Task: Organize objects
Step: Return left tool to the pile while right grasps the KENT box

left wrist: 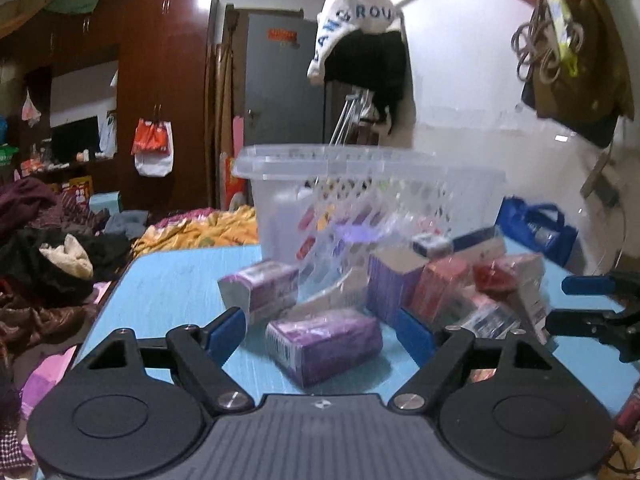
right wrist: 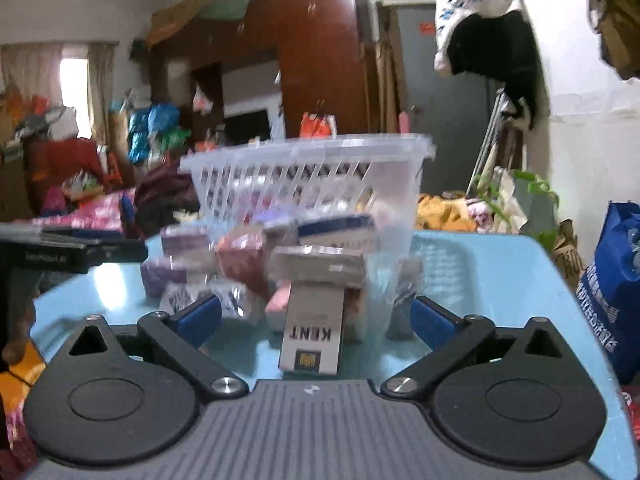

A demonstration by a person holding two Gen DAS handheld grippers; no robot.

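A heap of small boxes lies on the light blue table (left wrist: 168,292) in front of a clear plastic basket (left wrist: 280,216). In the left wrist view my left gripper (left wrist: 320,334) stands open around a purple box (left wrist: 324,344) without touching it; a second purple box (left wrist: 264,288) and red boxes (left wrist: 444,284) lie behind. In the right wrist view my right gripper (right wrist: 316,320) is open, with a white KENT box (right wrist: 314,332) between its blue fingers (right wrist: 200,316), apart from them. The basket (right wrist: 312,176) stands behind the pile. The right gripper's fingers (left wrist: 588,284) show at the right edge of the left view.
A bed piled with clothes (left wrist: 52,248) lies left of the table. A brown wardrobe (left wrist: 164,80) and a grey door (left wrist: 280,80) stand behind. A blue bag (right wrist: 612,292) sits right of the table, and clothes hang on the white wall (left wrist: 360,52).
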